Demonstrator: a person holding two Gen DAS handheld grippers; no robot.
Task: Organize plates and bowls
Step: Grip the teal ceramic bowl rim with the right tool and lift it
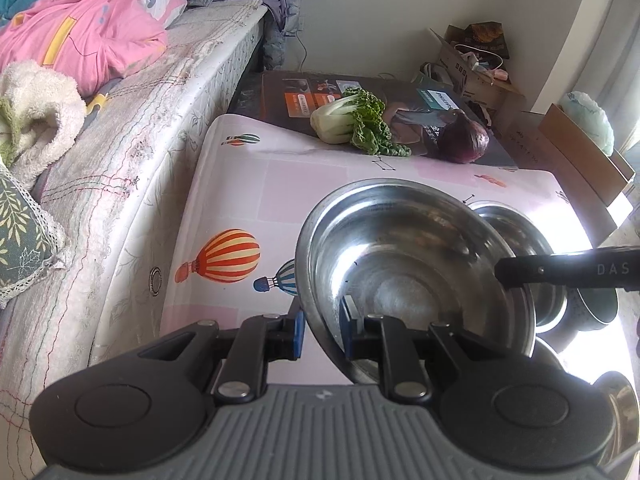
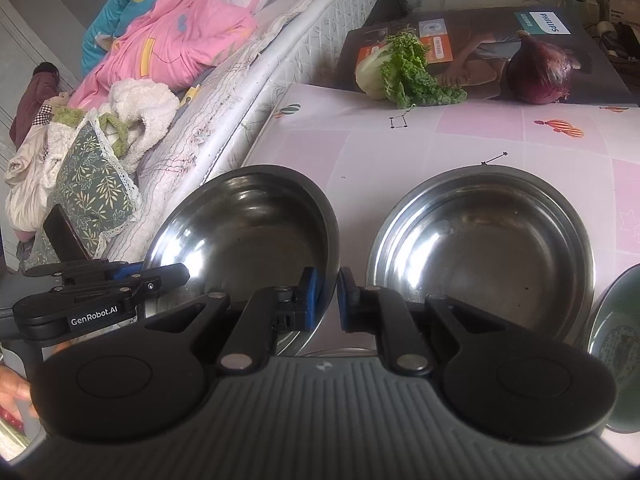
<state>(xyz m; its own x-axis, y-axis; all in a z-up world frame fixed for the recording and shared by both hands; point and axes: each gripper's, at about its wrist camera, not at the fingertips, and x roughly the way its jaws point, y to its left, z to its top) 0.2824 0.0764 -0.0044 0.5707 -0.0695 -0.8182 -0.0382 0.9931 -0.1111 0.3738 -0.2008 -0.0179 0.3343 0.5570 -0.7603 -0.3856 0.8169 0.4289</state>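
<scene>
In the left wrist view my left gripper [image 1: 322, 330] is shut on the near rim of a steel bowl [image 1: 416, 264], held tilted above the pink table. A second steel bowl [image 1: 516, 236] sits behind it to the right. In the right wrist view my right gripper [image 2: 328, 304] has its blue pads on either side of the right rim of the same held steel bowl [image 2: 248, 224], with a small gap. My left gripper [image 2: 120, 280] holds that bowl's left rim. Another steel bowl [image 2: 484, 248] rests on the table at right. A green ceramic bowl [image 2: 620, 344] shows at the right edge.
A bok choy [image 2: 404, 68] and a purple onion [image 2: 540, 72] lie on a dark Philips box [image 2: 560, 32] beyond the pink balloon-print table [image 2: 400, 136]. A bed with pink bedding [image 1: 80, 40] runs along the left. Cardboard boxes [image 1: 476, 68] stand at far right.
</scene>
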